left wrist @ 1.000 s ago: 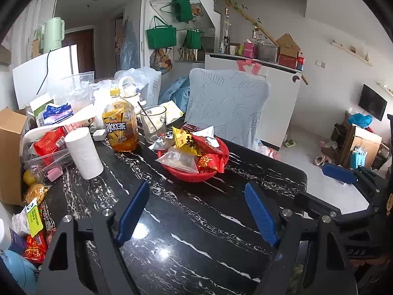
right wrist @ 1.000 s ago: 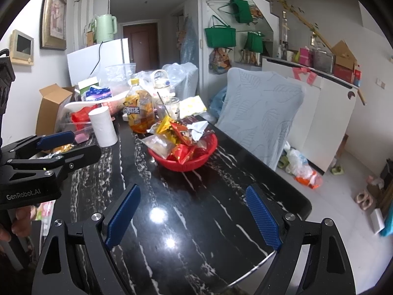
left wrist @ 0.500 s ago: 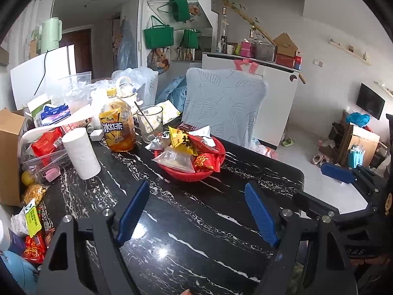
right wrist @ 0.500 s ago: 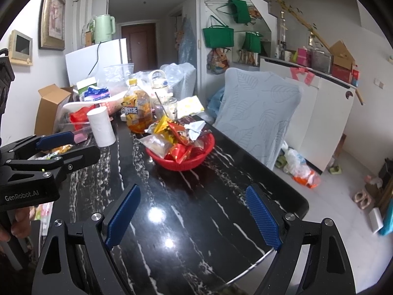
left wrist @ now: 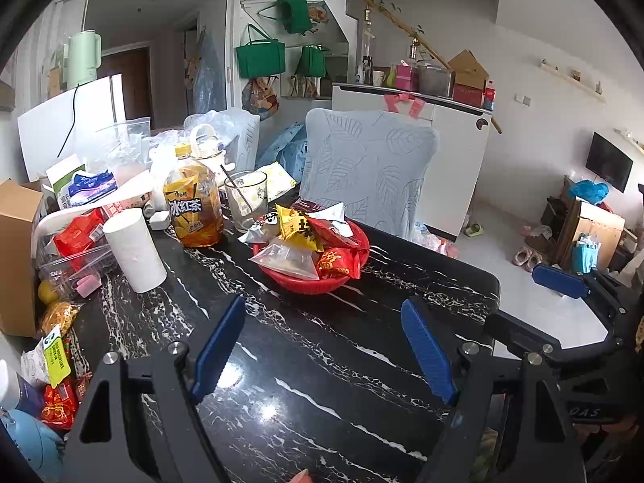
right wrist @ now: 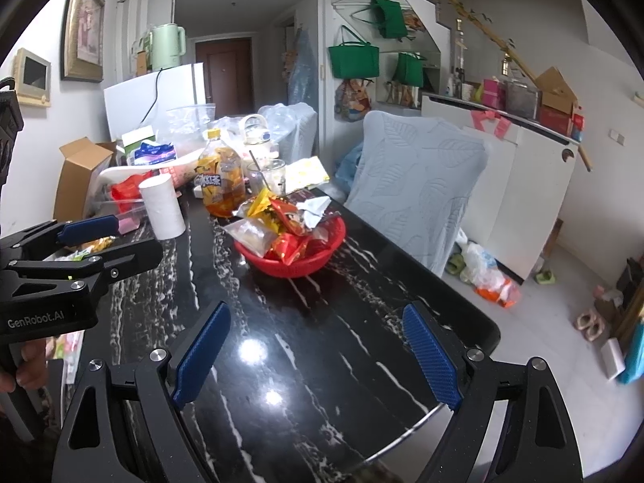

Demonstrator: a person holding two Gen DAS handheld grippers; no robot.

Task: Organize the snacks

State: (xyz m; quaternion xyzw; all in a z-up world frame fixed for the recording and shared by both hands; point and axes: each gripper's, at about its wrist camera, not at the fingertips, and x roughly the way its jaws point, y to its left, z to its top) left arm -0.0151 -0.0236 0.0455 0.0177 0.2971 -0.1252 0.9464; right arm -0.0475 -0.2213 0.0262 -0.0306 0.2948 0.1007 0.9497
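The red basket [left wrist: 314, 279] heaped with snack packets [left wrist: 306, 237] sits on the black marbled surface [left wrist: 306, 362], a little above the middle of the left wrist view. It lies ahead of the left tongs [left wrist: 322, 356], well apart from their blue tips, roughly in line with the gap between them. Those tongs stand wide apart with nothing in them.

In the right wrist view the same basket [right wrist: 292, 263] shows left of centre in the upper half, beyond the right tongs [right wrist: 318, 356] and closer to the line of their left tip. These tongs are also spread wide and hold nothing.

To the upper left of the basket stand an iced tea bottle [left wrist: 193, 201], a glass [left wrist: 245, 199] with a spoon in it just beside the bottle, and a white paper roll [left wrist: 135, 249] further left. More loose packets [left wrist: 56, 366] lie at the lower left edge of the left wrist view.
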